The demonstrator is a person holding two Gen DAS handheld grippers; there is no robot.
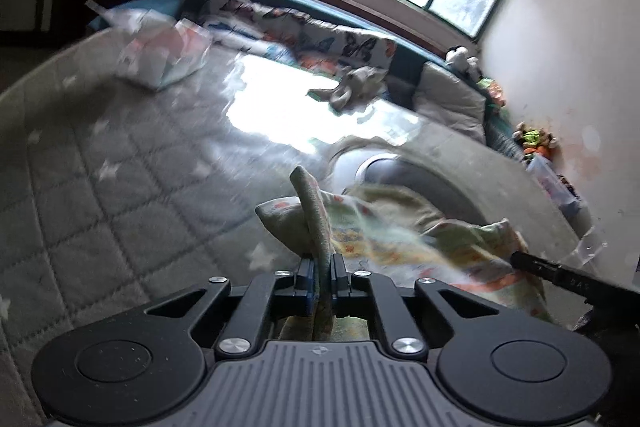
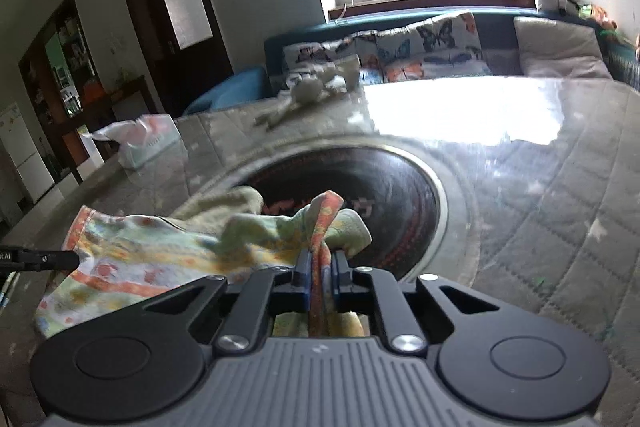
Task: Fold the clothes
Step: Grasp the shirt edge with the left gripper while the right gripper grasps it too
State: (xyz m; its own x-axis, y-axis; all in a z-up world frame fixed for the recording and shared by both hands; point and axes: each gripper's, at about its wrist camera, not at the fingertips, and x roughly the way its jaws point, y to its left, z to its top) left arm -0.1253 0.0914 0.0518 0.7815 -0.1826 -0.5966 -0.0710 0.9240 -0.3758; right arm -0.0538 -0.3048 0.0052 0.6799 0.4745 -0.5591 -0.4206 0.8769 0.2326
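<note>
A small yellow-green patterned garment [image 1: 404, 231] with orange trim hangs between my two grippers above a table covered by a grey quilted cloth [image 1: 120, 167]. My left gripper [image 1: 322, 269] is shut on a greenish edge of the garment. My right gripper [image 2: 320, 267] is shut on an orange-trimmed edge of the same garment [image 2: 160, 247]. The right gripper's black finger [image 1: 536, 265] shows at the right in the left wrist view. The left gripper's finger [image 2: 44, 259] shows at the left in the right wrist view.
A round dark cooktop recess [image 2: 360, 195] sits in the table under the garment. A grey crumpled garment [image 1: 352, 87] and a white plastic bag [image 1: 160, 55] lie farther back. Butterfly cushions [image 2: 400, 55] and a grey pillow [image 2: 560, 47] line a bench under the window.
</note>
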